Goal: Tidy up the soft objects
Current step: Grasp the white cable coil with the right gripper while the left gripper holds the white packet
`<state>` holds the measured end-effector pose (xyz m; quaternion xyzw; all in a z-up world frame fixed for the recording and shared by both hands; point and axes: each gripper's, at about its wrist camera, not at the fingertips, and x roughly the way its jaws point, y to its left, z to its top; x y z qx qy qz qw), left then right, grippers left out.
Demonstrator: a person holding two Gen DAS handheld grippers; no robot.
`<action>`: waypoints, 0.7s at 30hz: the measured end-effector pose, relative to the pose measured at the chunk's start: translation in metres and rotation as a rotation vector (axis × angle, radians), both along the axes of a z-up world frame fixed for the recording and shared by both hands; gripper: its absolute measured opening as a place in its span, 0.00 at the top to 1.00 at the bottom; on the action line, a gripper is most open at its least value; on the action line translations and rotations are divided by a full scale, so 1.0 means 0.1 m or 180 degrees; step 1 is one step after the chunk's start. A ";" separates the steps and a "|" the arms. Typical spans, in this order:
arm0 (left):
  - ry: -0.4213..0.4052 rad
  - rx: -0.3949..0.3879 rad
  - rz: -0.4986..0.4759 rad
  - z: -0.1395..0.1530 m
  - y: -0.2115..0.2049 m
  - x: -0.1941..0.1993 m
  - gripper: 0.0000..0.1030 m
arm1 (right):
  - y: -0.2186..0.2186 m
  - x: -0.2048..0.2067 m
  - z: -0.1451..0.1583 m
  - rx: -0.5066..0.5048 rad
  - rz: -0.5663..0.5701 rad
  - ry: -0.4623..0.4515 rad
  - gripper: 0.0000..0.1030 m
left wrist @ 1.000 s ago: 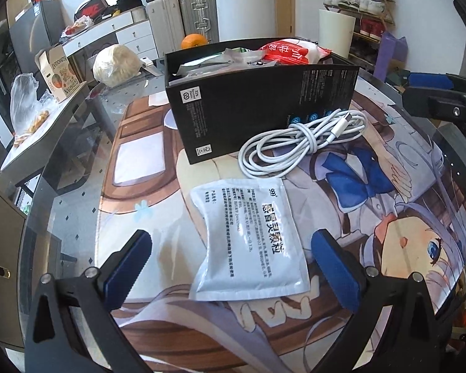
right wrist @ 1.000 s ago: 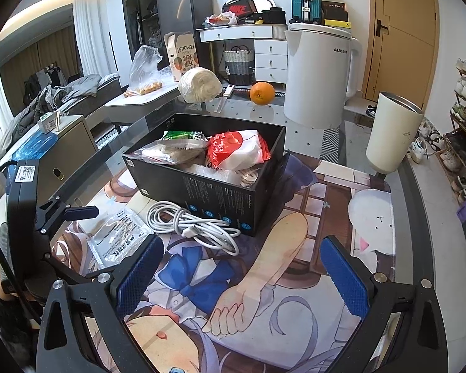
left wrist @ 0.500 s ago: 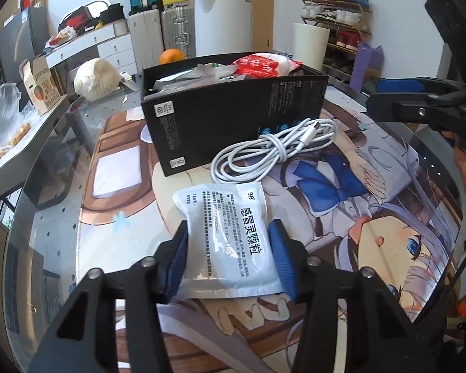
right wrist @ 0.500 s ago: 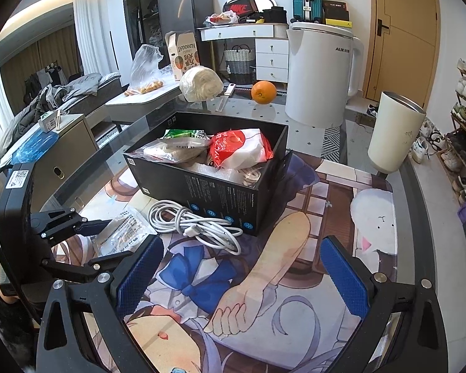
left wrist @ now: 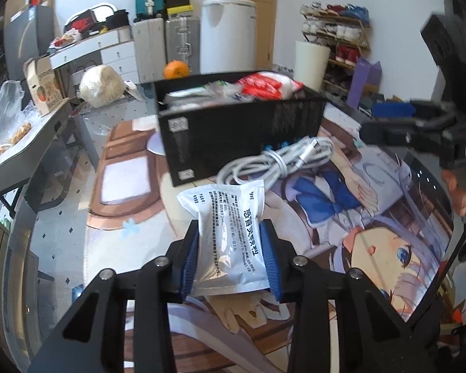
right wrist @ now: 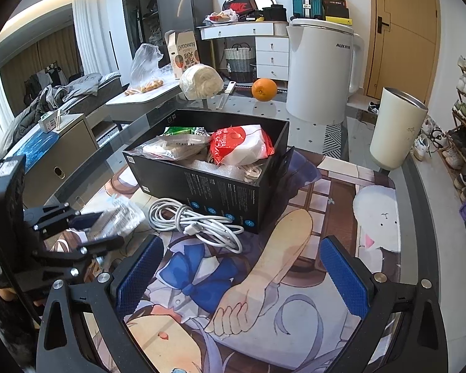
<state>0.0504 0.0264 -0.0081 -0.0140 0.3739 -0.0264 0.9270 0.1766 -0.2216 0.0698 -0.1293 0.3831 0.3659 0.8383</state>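
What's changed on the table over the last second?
The left gripper went from wide open around the white sachet to pinching it. Its jaws are closing, pads on both sides, and the sachet has buckled and tipped up off the mat. The right gripper stayed open in the same spot. The cable and the black box have not moved.
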 end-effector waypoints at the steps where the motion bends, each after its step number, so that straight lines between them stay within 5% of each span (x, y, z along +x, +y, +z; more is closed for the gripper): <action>1: -0.0026 -0.0017 0.0021 0.02 0.02 0.00 0.65 | 0.00 0.00 -0.02 0.0006 0.0001 0.0015 0.01; 21: -0.0371 -0.0223 0.0274 0.19 0.31 0.01 0.65 | 0.60 0.12 -0.54 -0.0052 -0.0121 0.0464 0.01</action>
